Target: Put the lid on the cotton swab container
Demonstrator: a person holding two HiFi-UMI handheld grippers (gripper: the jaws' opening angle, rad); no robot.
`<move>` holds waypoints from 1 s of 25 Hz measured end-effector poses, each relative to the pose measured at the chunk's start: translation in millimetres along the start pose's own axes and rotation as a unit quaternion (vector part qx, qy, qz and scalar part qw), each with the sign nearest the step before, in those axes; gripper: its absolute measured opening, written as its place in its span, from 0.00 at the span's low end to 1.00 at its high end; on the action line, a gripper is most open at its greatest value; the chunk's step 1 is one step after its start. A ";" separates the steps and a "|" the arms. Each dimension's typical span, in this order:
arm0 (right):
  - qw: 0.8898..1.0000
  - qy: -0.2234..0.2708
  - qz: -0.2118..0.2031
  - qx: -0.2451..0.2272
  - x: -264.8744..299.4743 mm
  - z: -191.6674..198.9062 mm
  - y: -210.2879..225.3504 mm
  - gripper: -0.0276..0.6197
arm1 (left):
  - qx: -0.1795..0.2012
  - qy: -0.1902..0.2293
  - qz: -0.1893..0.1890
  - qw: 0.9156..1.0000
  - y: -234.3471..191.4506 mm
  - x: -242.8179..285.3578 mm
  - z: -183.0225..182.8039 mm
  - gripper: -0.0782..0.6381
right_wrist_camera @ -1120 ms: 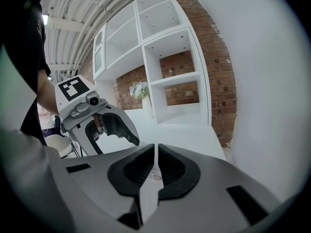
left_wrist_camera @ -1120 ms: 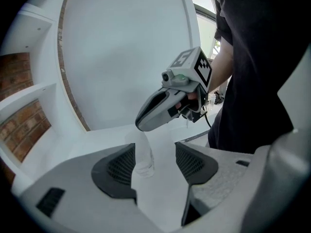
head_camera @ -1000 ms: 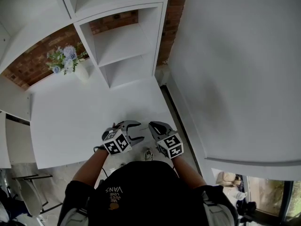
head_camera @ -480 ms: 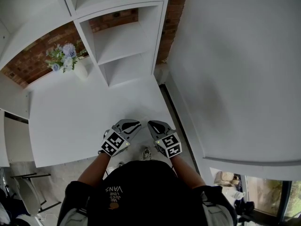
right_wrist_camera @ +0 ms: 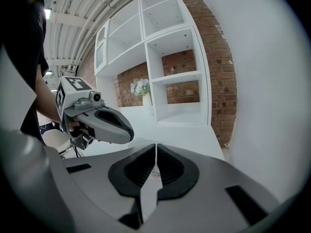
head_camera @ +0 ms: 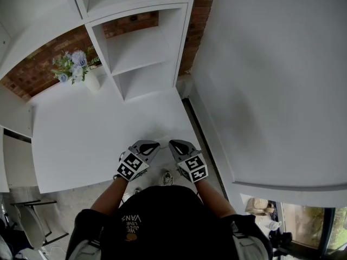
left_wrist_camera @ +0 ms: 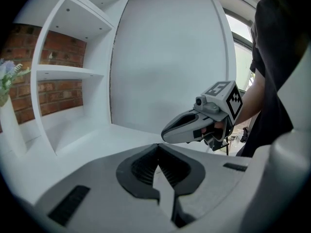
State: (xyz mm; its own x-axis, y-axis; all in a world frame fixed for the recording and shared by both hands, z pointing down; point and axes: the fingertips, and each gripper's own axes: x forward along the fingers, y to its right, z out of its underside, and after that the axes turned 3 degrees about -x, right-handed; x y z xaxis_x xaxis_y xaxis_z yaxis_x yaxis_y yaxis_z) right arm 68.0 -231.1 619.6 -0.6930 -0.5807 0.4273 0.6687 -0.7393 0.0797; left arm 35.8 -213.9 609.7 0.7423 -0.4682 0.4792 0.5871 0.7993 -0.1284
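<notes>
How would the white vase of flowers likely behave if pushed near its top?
The vase looks tall and narrow, with flowers spreading above it, so it would probably tip rather than slide. Its smooth white surface suggests something stiff, slippery and perhaps breakable; the material can't be confirmed.

Shirt print (head_camera: 130, 219): "VANS" in pale letters, upside down in the head view, on the person's black shirt (head_camera: 168, 226).
Smaller lines beside it: too small to read with certainty.
Marker cubes (head_camera: 133, 167): black-and-white coded squares, no letters.
</notes>
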 end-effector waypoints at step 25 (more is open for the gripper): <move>0.999 0.017 0.029 0.031 -5.0 -10.5 -1.0 0.05 | -0.019 0.020 -0.011 1.000 -2.8 -7.2 -1.2 0.12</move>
State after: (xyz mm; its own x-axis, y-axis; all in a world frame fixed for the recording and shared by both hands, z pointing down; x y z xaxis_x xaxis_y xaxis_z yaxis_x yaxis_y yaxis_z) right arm 67.9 -231.1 607.9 -0.6601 -0.6345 0.4021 0.7233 -0.6814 0.1123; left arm 29.3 -213.2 605.6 0.7416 -0.5007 0.4465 0.6143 0.7743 -0.1520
